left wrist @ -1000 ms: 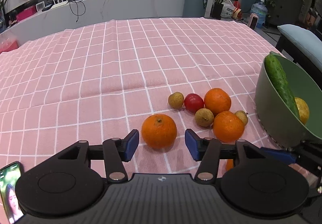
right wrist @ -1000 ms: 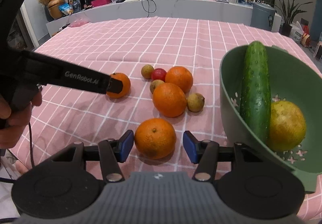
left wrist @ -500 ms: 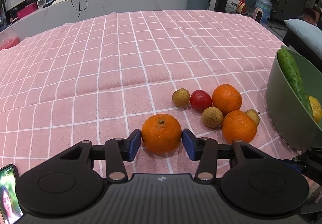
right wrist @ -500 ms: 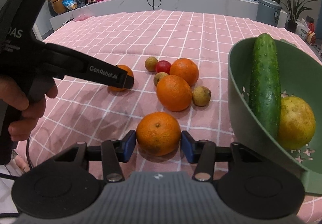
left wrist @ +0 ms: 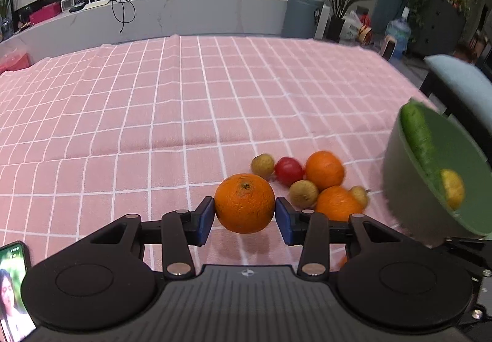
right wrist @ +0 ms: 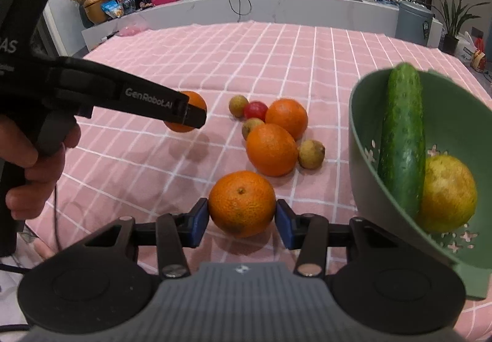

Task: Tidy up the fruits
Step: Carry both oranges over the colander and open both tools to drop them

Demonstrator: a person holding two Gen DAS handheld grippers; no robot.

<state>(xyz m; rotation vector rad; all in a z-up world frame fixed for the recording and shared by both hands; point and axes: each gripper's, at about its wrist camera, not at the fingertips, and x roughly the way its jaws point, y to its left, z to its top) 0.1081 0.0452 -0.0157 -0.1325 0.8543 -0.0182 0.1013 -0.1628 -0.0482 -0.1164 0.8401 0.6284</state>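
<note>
Counter: pink checked cloth [left wrist: 153,114] over the counter.
Room: long grey shelf [left wrist: 184,13] behind it, potted plant [left wrist: 341,6] beside a bin.
Left tool [left wrist: 244,216]: angled down, jaws just closed, clamped on an orange [left wrist: 244,203] raised off the cloth.
Right tool [right wrist: 242,216]: angled down, jaws just closed, pads against a second orange [right wrist: 242,203] resting on the cloth.
Left hand [right wrist: 33,157]: wrapped round the handle.
Loose fruit: two oranges, a red tomato [right wrist: 255,109] and small brown fruits, clustered.
Green bowl [right wrist: 455,133]: right of the cluster, holding a cucumber [right wrist: 399,139] and a yellow citrus [right wrist: 449,192].
</note>
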